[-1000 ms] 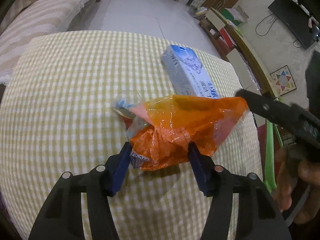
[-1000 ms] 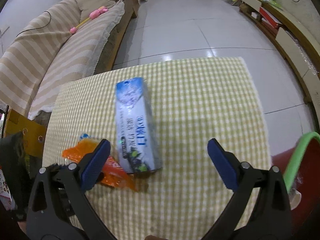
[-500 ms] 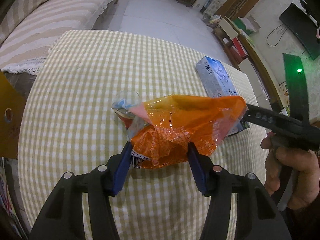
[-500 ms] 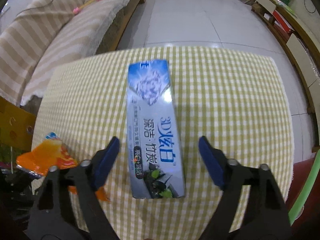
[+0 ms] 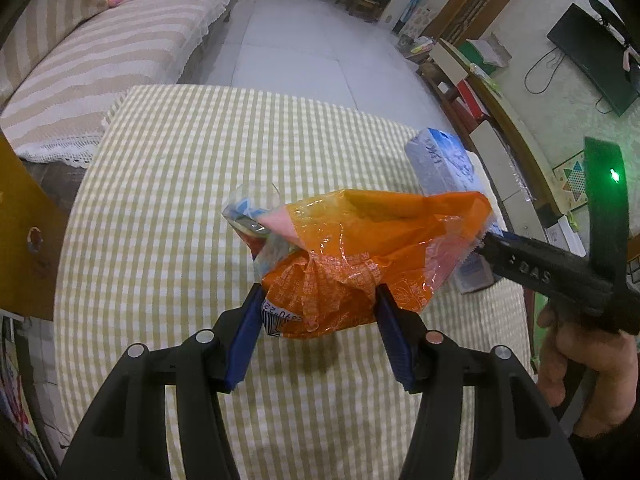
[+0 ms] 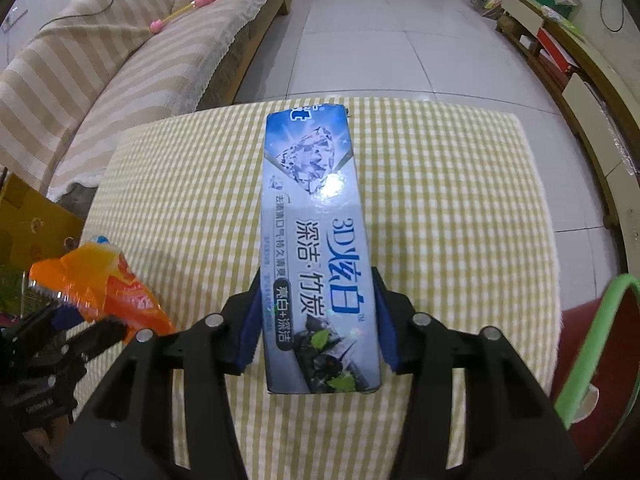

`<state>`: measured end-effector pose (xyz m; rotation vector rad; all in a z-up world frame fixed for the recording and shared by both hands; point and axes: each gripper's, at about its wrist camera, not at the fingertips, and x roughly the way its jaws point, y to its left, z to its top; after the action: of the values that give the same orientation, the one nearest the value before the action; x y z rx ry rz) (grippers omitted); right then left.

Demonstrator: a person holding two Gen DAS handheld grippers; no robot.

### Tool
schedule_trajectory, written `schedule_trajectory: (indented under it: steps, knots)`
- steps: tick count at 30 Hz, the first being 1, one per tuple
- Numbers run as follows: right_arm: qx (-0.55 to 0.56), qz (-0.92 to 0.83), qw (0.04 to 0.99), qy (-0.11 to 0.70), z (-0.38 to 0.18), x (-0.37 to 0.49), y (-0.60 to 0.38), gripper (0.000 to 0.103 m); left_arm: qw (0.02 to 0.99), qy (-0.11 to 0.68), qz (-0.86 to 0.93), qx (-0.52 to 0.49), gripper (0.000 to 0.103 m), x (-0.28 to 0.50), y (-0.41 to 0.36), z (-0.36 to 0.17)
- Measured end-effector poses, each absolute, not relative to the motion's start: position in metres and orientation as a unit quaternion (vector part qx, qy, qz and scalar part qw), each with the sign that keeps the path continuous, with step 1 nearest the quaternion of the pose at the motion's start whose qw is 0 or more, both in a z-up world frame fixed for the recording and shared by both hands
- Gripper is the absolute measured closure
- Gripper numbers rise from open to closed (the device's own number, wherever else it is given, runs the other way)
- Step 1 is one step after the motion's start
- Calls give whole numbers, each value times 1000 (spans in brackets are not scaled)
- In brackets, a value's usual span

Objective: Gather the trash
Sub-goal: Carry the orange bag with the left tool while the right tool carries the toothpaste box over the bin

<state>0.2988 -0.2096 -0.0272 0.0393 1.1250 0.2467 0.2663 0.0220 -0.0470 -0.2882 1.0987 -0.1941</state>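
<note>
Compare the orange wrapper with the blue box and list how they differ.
The orange wrapper is crumpled, glossy film; the blue box is a stiff, long carton with printed text. The wrapper is clamped in the left gripper and hangs above the checked tablecloth; the box has the right gripper closing around its near end. Both are trash.

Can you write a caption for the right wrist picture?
Right gripper closing its jaws around a blue toothpaste box on the checked tablecloth.
</note>
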Motion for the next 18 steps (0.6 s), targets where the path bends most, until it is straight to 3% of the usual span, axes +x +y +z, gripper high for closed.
schedule_trajectory:
  steps: [18]
  knots:
    - [52, 102, 863, 493, 35, 221, -265, 56, 862, 485, -97, -108, 50, 217, -3, 21]
